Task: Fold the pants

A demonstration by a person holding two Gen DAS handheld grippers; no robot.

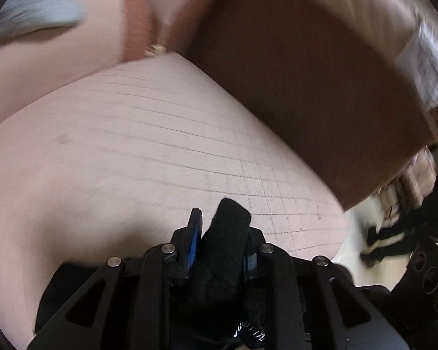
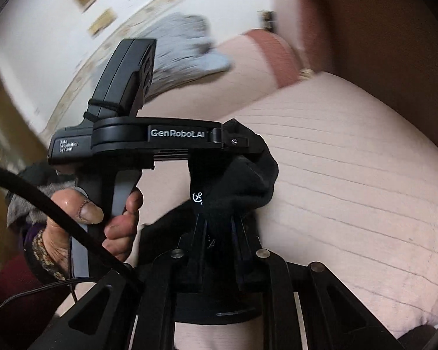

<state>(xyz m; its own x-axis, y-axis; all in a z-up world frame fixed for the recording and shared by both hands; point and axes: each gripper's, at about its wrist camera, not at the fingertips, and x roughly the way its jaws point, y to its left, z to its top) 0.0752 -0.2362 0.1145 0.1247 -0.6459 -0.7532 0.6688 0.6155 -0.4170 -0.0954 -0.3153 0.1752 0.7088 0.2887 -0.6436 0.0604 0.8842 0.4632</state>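
Observation:
The black pants (image 1: 227,250) are bunched between the fingers of my left gripper (image 1: 223,227), which is shut on them above a pink quilted bed (image 1: 131,151). In the right wrist view my right gripper (image 2: 219,221) is shut on the same black pants (image 2: 236,186), which carry a small white anchor logo. The left gripper (image 2: 239,143) shows there side-on, held by a hand (image 2: 102,213), touching the same bunch of fabric. Both grippers are close together, and most of the pants are hidden.
A brown wooden headboard (image 1: 306,87) rises behind the bed. A pink pillow with a reddish band (image 1: 73,43) and a grey cloth (image 1: 35,11) lie at the head end. Dark items sit on the floor (image 1: 388,242) at the right. A cable (image 2: 43,204) crosses the right wrist view.

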